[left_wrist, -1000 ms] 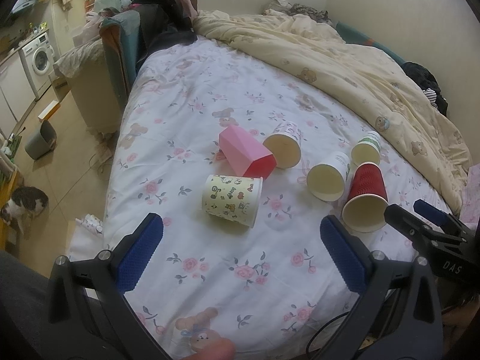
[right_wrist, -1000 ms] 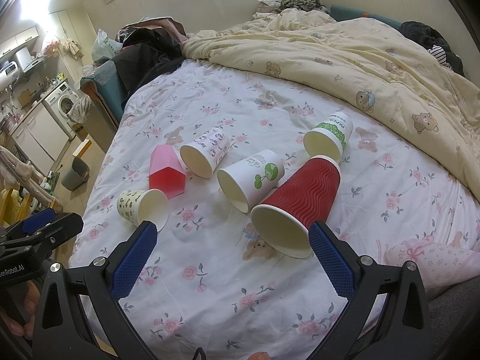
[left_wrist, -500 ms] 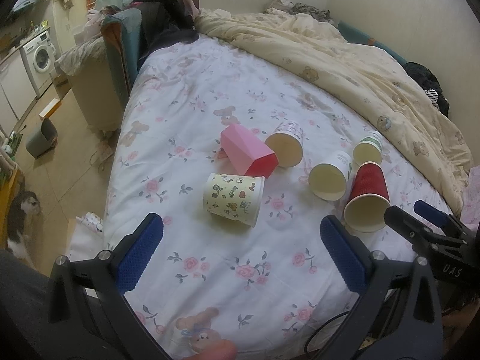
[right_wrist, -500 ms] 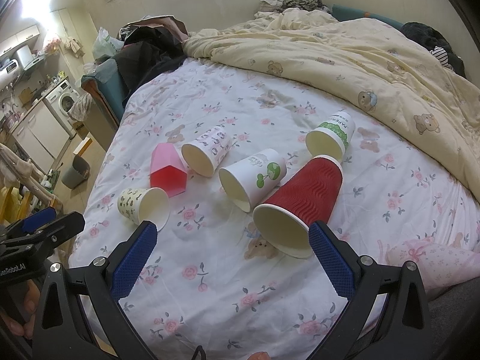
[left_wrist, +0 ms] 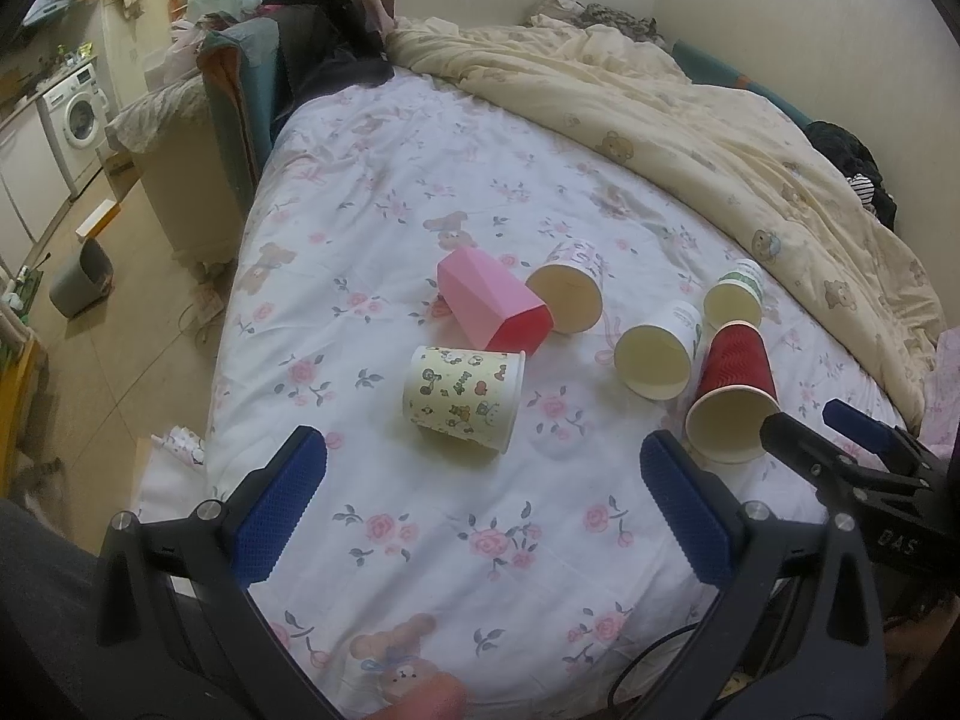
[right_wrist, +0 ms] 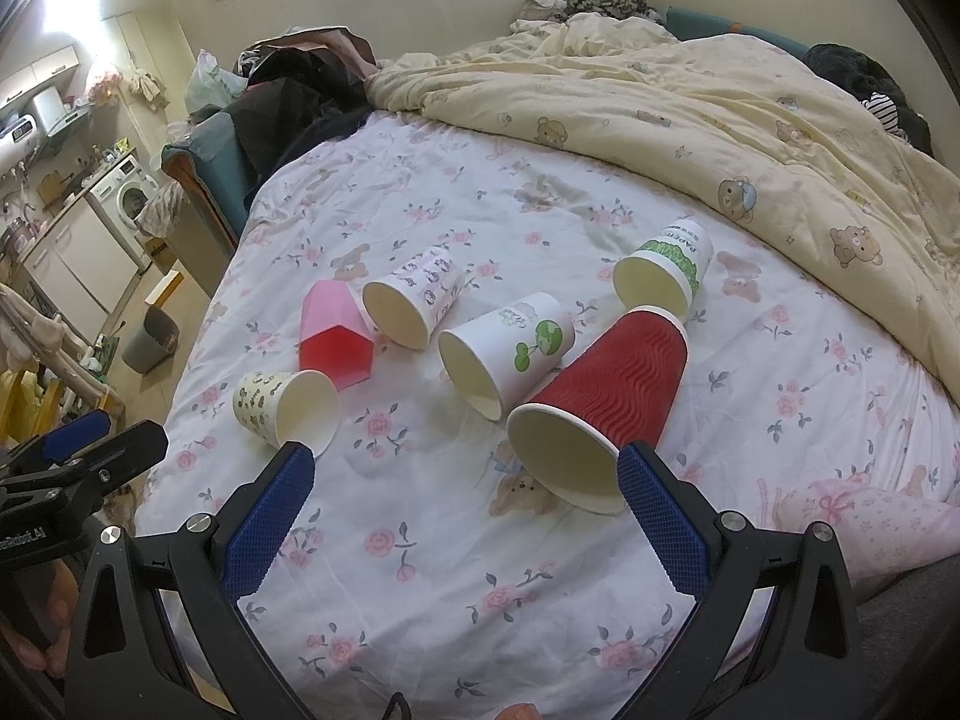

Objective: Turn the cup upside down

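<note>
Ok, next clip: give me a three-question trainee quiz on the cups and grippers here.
1. True or false: the ribbed red paper cup stands upright.
2. How many cups lie on the floral bedsheet?
3. Which is nearest the left hand-held gripper: A) cartoon-print cream paper cup B) faceted pink plastic cup C) green-banded white paper cup?

Key: 1 false, it lies on its side. 2 six. 3 A.
</note>
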Demonstrator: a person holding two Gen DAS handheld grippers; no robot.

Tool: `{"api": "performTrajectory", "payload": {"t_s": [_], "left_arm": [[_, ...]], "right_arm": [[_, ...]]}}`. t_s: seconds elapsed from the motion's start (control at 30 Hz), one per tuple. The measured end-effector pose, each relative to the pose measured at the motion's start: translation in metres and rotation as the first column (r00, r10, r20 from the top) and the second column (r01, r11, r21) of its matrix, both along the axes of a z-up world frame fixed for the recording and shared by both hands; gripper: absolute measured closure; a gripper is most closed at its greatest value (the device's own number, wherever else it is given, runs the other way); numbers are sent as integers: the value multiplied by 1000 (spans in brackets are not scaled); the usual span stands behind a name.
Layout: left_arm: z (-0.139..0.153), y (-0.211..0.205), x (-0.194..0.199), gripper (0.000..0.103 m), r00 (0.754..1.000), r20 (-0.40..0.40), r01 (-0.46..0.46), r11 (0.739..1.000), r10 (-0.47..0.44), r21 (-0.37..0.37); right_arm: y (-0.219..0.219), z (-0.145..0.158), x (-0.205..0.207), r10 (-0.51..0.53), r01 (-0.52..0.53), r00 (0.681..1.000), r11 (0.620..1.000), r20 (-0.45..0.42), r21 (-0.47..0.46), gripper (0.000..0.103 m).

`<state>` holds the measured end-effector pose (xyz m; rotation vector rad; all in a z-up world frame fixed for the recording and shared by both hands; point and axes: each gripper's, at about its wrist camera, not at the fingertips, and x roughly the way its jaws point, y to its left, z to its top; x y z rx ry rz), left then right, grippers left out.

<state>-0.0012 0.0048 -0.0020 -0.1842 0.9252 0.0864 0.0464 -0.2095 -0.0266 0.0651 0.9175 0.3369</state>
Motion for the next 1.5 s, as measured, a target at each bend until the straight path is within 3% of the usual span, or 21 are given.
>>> {"api": "performTrajectory", "payload": {"t_s": [0.33, 0.5, 0.67, 0.8, 0.87, 1.0, 1.07, 1.13, 1.23, 1.5], "left_arm": [[0, -3, 5, 0, 1000, -20, 0, 1000, 0, -7], [3, 1, 7, 0, 1000, -22, -9, 1000, 9, -29], [5, 5, 7, 0, 1000, -22, -18, 998, 16, -53], [7, 11, 7, 0, 999, -23, -34, 997, 33, -74], [8, 13, 8, 0, 999, -27, -40, 996, 38, -83], [6, 17, 9, 0, 998, -38, -49, 994, 45, -95], [6, 17, 10, 0, 998, -38, -48, 994, 45, -94], [6, 18, 10, 0, 998, -37, -47, 995, 44, -93], [6, 18, 10, 0, 998, -39, -49, 994, 45, -96], [6, 18, 8, 0, 999, -35, -39, 993, 35, -109]], "right_arm": [[-19, -1, 13, -36, 39, 996, 998, -79, 45, 0], [-44, -9, 36, -72, 94, 976, 991, -207, 98, 0], [-71, -22, 69, -145, 171, 933, 984, -329, 49, 0], [-96, -36, 91, -205, 277, 878, 954, -432, 111, 0], [-101, -46, 102, -224, 308, 841, 947, -493, 95, 0], [-97, -61, 115, -210, 354, 804, 921, -556, 164, 1], [-93, -75, 120, -211, 382, 770, 908, -602, 171, 21], [-86, -88, 124, -209, 395, 740, 904, -639, 162, 22], [-78, -98, 129, -209, 385, 730, 913, -651, 139, 22], [-88, -93, 120, -211, 391, 755, 905, -621, 168, 25]]}}
